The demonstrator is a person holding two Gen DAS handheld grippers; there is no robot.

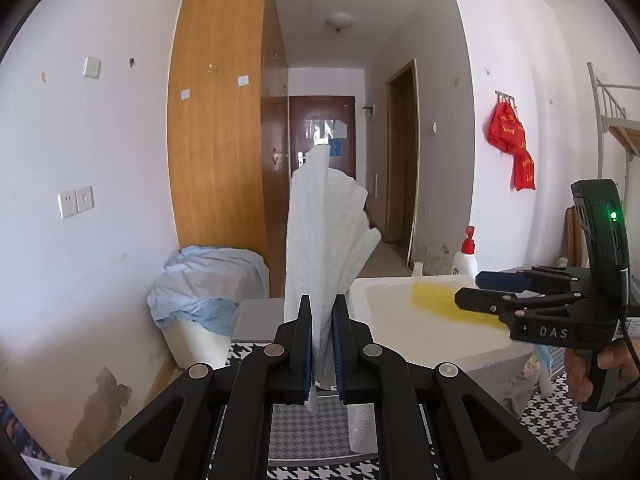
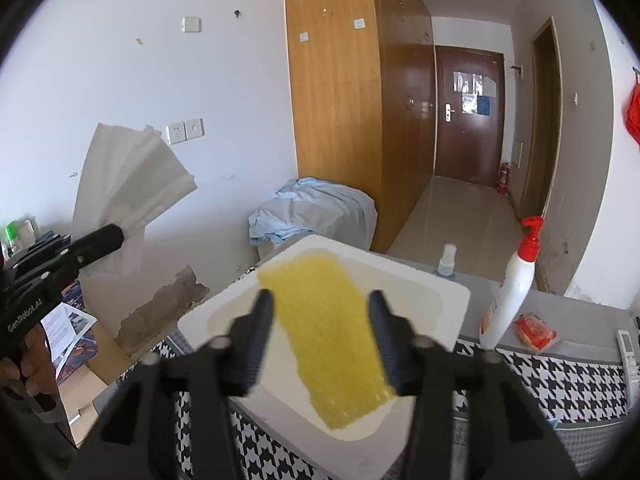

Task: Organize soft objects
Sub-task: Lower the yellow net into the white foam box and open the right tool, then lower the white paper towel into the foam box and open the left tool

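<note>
My left gripper (image 1: pixel 322 336) at lower centre clamps one white fanned cloth (image 1: pixel 324 240); my right gripper (image 2: pixel 322 336) stands open above one yellow cloth (image 2: pixel 332 340) lying in one white tray (image 2: pixel 452 292).

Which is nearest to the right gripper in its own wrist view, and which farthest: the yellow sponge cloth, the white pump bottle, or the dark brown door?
From the right gripper:
1. Yellow sponge cloth, just beyond the open fingers, in the white foam tray.
2. White pump bottle, standing to the right on the table.
3. Dark brown door, at the far end of the hallway.
</note>
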